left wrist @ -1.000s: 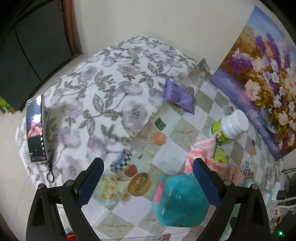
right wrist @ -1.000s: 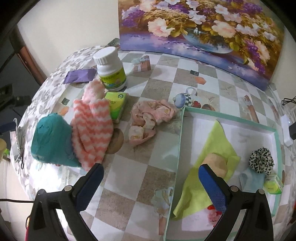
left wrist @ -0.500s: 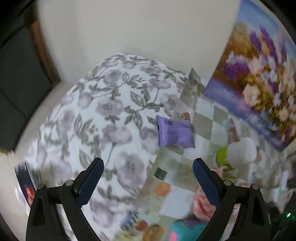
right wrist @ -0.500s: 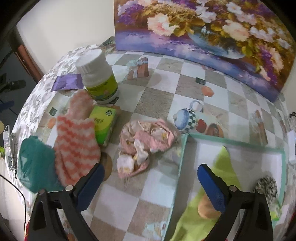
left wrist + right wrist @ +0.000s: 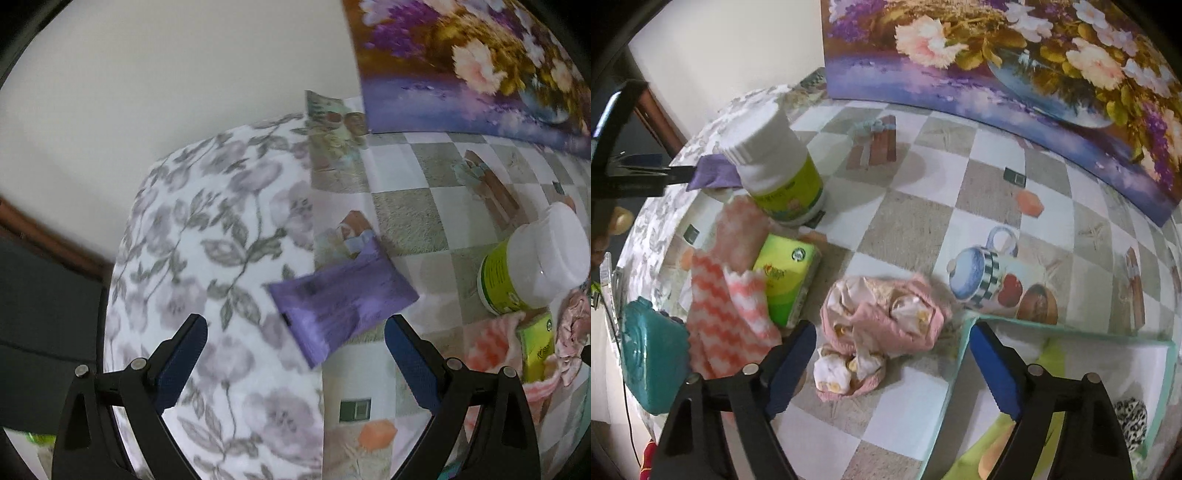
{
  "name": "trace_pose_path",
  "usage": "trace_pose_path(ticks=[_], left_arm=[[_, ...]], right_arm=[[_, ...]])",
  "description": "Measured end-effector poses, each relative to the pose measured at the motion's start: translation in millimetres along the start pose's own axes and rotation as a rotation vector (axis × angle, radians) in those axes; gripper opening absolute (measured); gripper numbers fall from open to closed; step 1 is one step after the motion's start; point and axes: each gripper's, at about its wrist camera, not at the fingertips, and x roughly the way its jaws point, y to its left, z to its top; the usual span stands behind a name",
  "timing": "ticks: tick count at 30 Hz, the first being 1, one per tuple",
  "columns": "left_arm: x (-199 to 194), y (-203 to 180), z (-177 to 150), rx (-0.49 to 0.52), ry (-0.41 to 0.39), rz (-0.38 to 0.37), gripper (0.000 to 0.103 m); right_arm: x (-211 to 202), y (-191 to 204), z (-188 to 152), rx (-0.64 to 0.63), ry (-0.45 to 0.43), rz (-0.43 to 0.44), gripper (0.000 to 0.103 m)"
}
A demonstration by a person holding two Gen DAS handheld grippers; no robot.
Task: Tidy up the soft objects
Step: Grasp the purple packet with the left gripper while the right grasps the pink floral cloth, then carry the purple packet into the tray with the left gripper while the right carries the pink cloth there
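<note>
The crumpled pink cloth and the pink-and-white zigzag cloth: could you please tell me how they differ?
The crumpled pink cloth is bunched into a ball with cream patches; the pink-and-white zigzag cloth lies flatter and striped. The crumpled one lies alone; the zigzag one overlaps the green tissue pack. Both lie outside the tray.

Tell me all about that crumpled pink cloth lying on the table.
The crumpled pink cloth is a soft, knit-looking bundle with cream patches bearing yellow spots. It lies bunched on the checkered tablecloth, left of the tray, right of the green tissue pack. The right claw hovers open over it, not gripping.
</note>
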Motion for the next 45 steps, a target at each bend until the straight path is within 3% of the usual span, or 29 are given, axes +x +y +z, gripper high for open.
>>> trace_pose_path(ticks=[5,9,14,20,25,32,33,34,36,45], left_arm=[[12,-19,5,0.151,-0.007,0.019,0.097],[13,-26,5,0.214,-0.029,0.013,0.097],[19,-32,13,0.218,-0.045,-0.007,0.097],[34,-40,11,0.229,-0.01,-0.022,0.096],[38,-40,5,0.206,0.017,-0.056,0.068],[34,-41,-5,0.145,0.037,-0.055,0.06],[32,-40,-7,0.133,0.042,-0.054,0.058],[31,-40,-10,0.119,0.047,-0.057,0.048],[30,-37,-11,0.088,0.062,-0.054,0.044],[20,-19,-37,-0.044,0.087,-0.068,0.039]], right_arm=[[7,8,4,-0.036,0.003,0.027,0.085],[15,17,4,-0.071,0.011,0.029,0.085],[24,24,1,-0.093,0.03,0.029,0.085],[29,19,0,-0.077,0.042,0.034,0.085],[37,17,2,-0.069,0.05,0.049,0.085],[37,19,-2,-0.086,0.03,0.001,0.062],[36,18,-3,-0.086,0.028,-0.008,0.056],[35,18,-3,-0.084,0.025,-0.018,0.053],[34,16,-4,-0.076,0.021,-0.033,0.046],[27,19,-18,-0.046,0.035,-0.063,0.034]])
